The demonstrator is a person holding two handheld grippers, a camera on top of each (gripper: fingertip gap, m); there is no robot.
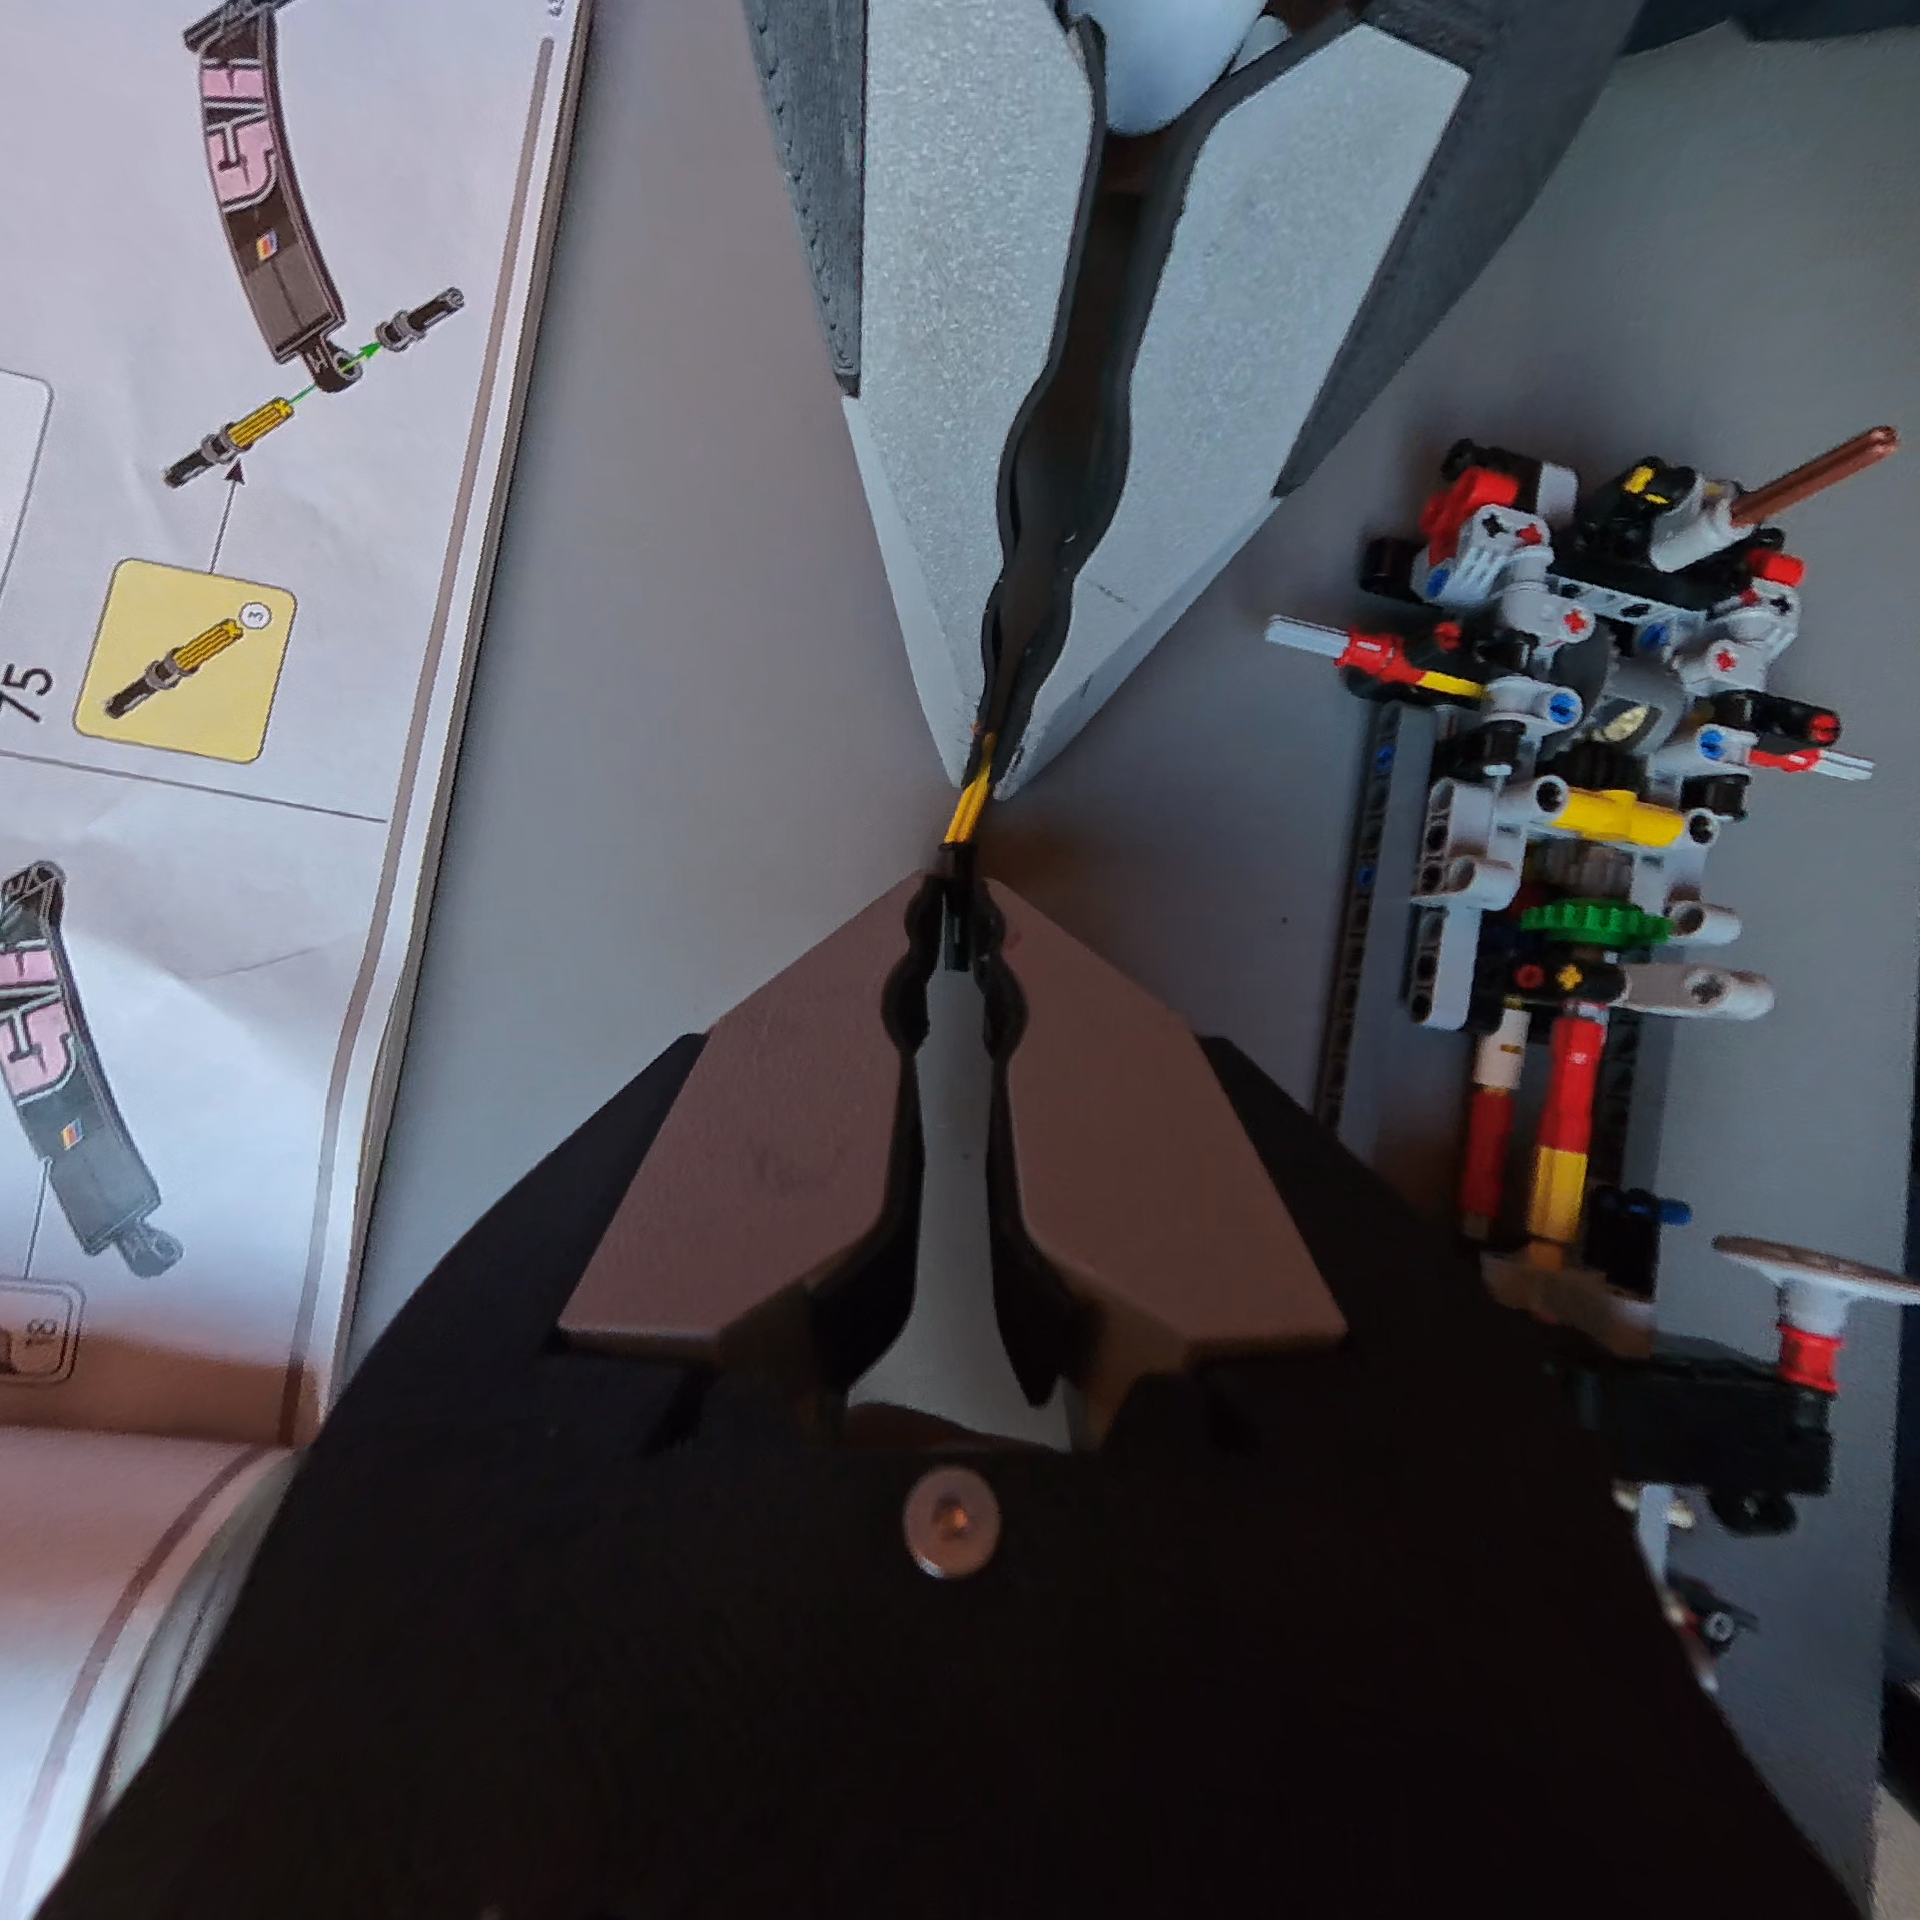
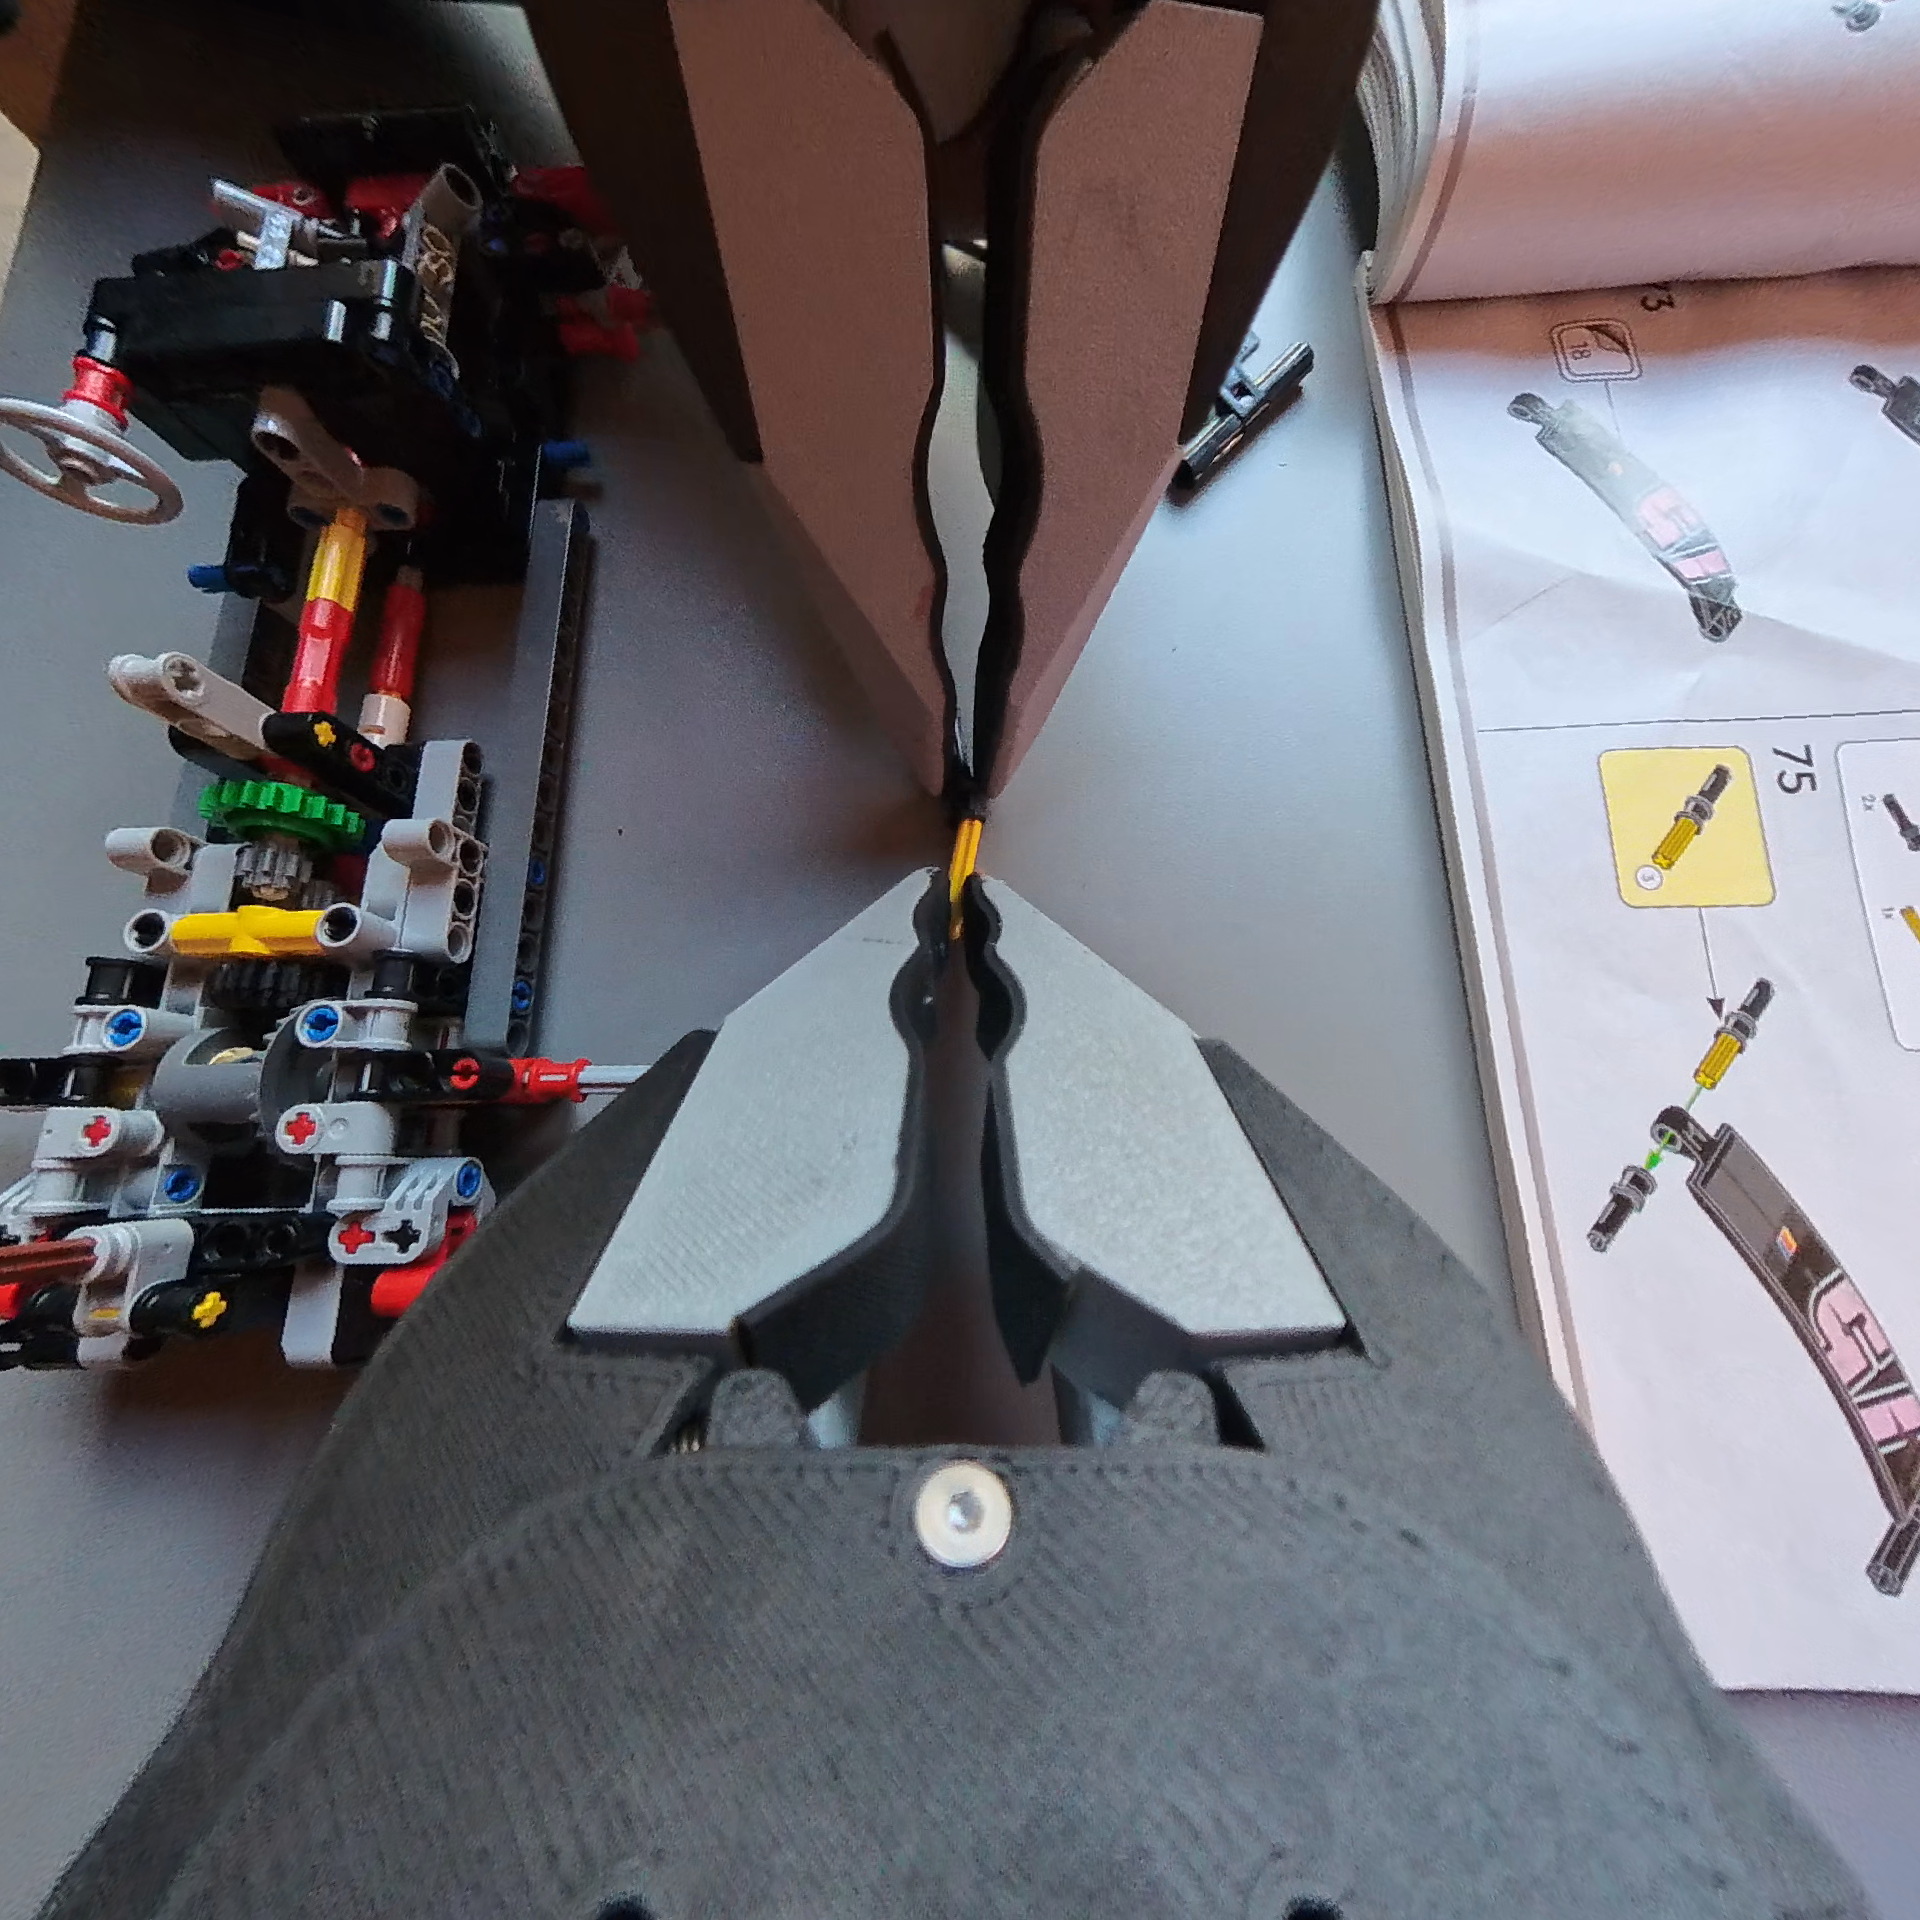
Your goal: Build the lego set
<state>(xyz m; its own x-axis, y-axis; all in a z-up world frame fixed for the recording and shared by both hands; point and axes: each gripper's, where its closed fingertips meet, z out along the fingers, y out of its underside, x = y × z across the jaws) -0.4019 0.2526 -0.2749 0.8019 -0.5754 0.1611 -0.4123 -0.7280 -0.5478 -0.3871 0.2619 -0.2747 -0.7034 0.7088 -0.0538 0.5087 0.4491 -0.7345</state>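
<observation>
Two grippers share one tiny pin above the grey worktop [image 1: 665, 727].

The left gripper [image 1: 954, 914] jaws clamp the black pin end [image 1: 954, 935]; the right gripper [image 2: 958, 904] jaws pinch the yellow axle end [image 2: 966, 847]. Judged light, rigid and slippery, so best held at its ends.

Bare grey table [image 2: 727, 727] lies open on both sides of the two meeting grippers. In the right wrist view a brick-built model [image 2: 291, 831] blocks the left, an open instruction booklet [image 2: 1662, 1039] covers the right, and a small dark pin [image 2: 1242, 416] lies far right.
</observation>
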